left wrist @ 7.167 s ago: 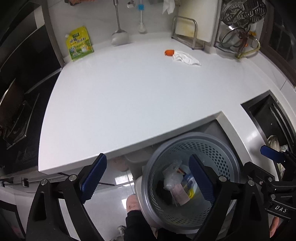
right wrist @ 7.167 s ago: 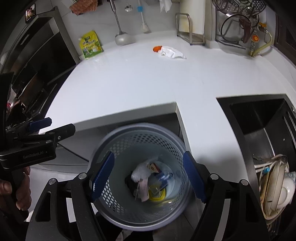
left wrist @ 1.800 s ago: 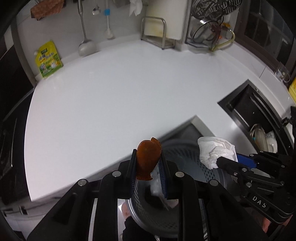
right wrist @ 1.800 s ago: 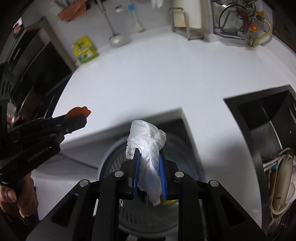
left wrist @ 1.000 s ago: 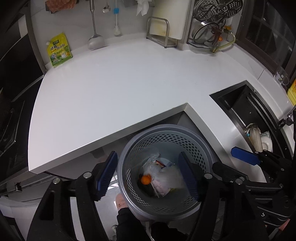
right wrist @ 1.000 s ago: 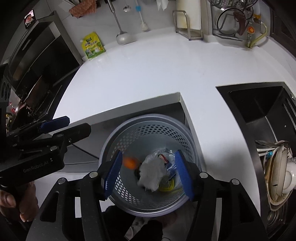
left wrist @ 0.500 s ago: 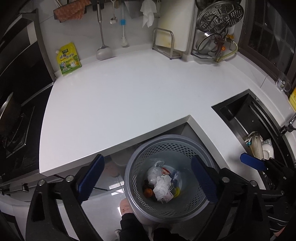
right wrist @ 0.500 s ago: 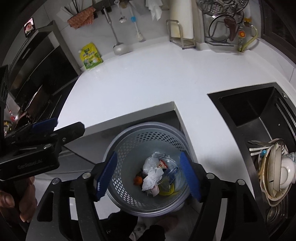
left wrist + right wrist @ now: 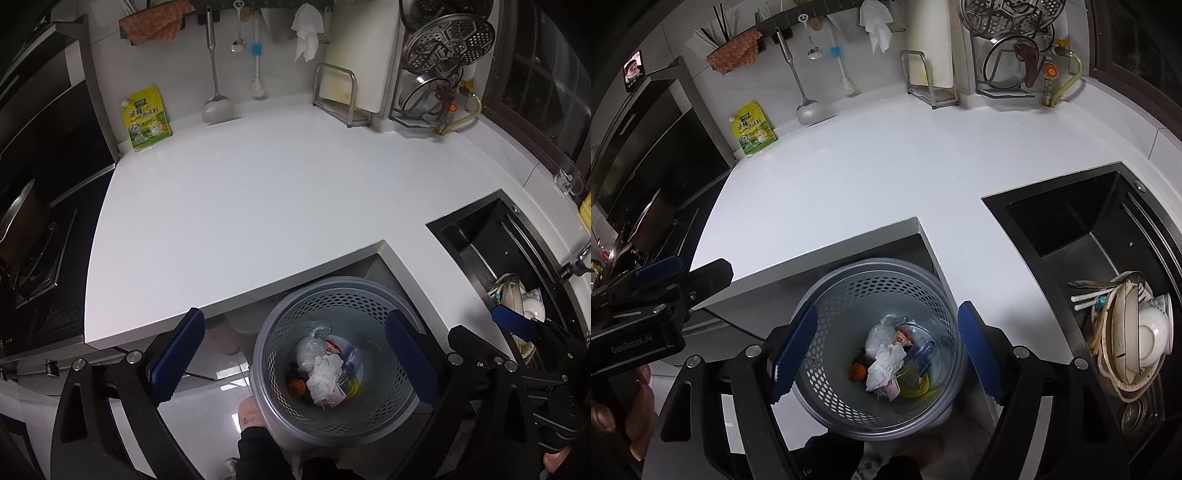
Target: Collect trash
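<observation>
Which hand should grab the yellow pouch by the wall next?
Left, probably. The yellow pouch leans at the far left of the counter, nearer the left gripper. It and the right gripper hang over the bin, jaws opening and empty.

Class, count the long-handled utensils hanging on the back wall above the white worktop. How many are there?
3, hung side by side: a ladle on the left, its bowl at the worktop; a small spoon in the middle; a blue-necked brush on the right. More may hang out of frame.
</observation>
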